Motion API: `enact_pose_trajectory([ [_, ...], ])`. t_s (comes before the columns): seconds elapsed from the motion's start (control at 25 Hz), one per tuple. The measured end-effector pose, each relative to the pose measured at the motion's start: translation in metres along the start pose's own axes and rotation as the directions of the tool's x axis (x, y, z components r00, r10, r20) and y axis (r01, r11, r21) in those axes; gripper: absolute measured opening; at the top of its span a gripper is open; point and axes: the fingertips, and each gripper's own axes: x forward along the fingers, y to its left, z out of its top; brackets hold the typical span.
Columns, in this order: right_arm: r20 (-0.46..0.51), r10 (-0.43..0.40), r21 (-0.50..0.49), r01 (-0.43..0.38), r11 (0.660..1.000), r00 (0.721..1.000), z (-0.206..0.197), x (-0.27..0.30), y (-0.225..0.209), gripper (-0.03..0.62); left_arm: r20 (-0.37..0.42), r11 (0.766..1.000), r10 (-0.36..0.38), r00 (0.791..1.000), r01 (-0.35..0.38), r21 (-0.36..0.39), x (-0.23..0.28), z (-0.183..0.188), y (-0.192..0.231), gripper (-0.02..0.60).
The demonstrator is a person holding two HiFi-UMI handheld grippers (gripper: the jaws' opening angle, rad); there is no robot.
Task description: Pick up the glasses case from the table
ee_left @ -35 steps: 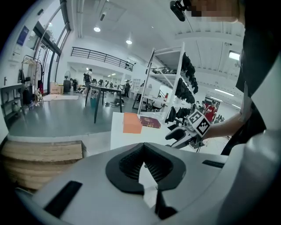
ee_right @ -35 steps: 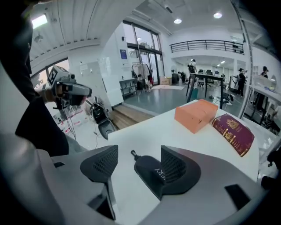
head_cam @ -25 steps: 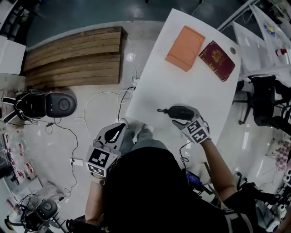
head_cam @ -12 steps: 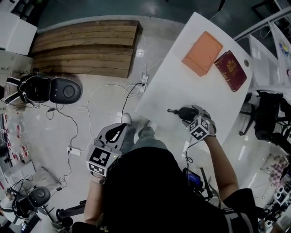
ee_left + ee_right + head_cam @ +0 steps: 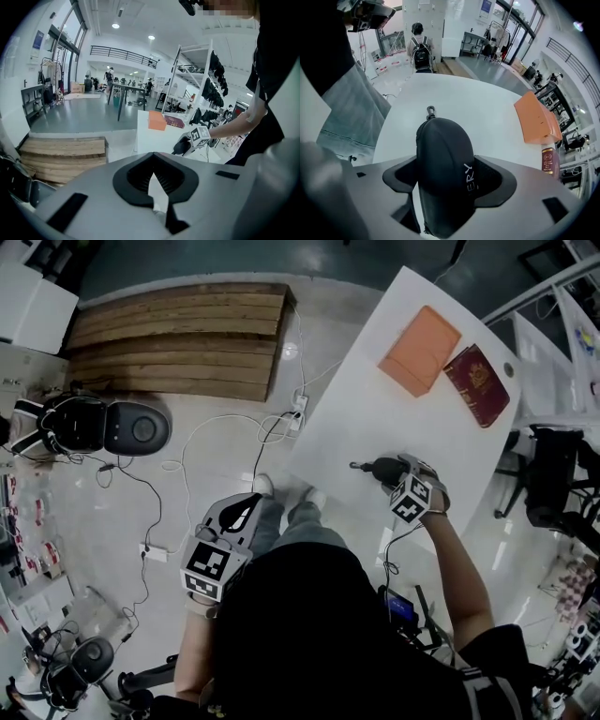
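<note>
A black oval glasses case (image 5: 443,171) with a zip pull at its far end sits between the jaws of my right gripper (image 5: 447,180), which is shut on it. In the head view the glasses case (image 5: 382,470) and right gripper (image 5: 389,474) are over the near part of the white table (image 5: 375,409). Whether the case rests on the table or hangs just above it, I cannot tell. My left gripper (image 5: 236,517) stays off the table's left side, over the floor, jaws shut with nothing in them (image 5: 157,187).
An orange box (image 5: 419,350) and a dark red booklet (image 5: 476,385) lie at the table's far end. Cables (image 5: 216,446) run over the floor to the left, beside a wooden platform (image 5: 178,338). A black chair (image 5: 548,474) stands at the right.
The right gripper with the case has shifted slightly right, toward the table's near edge. The head camera's framing shifted between the first two frames. The left gripper has stayed in place.
</note>
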Motion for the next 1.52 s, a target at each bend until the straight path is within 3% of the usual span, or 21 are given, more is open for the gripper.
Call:
enact_pose_trajectory([
  [0.44, -0.026, -0.049, 0.022, 0.049, 0.999, 0.998, 0.016, -0.012, 0.000, 0.360, 0.003, 0.999, -0.038, 0.999, 0.038, 0.038, 0.003, 0.005, 0.009, 0.017],
  [0.8, 0.071, -0.153, 0.092, 0.147, 0.985, 0.986, 0.064, -0.062, -0.015, 0.360, 0.043, 0.997, -0.058, 0.997, 0.055, 0.054, 0.008, 0.034, 0.033, 0.017],
  [0.92, 0.116, -0.205, 0.149, 0.187, 0.971, 0.972, 0.080, -0.088, -0.023, 0.360, 0.085, 0.994, -0.098, 0.992, 0.093, 0.060, 0.015, 0.049, 0.039, 0.017],
  [1.2, 0.257, -0.325, 0.334, 0.232, 0.913, 0.910, 0.118, -0.163, -0.037, 0.360, 0.152, 0.976, -0.193, 0.969, 0.173, 0.134, 0.029, 0.089, 0.040, 0.017],
  [1.36, 0.325, -0.409, 0.435, 0.249, 0.865, 0.853, 0.132, -0.206, -0.043, 0.360, 0.184, 0.959, -0.252, 0.950, 0.220, 0.181, 0.036, 0.112, 0.034, 0.017],
  [1.52, 0.400, -0.488, 0.551, 0.222, 0.805, 0.776, 0.140, -0.246, -0.045, 0.360, 0.209, 0.936, -0.316, 0.925, 0.269, 0.225, 0.044, 0.133, 0.023, 0.017],
])
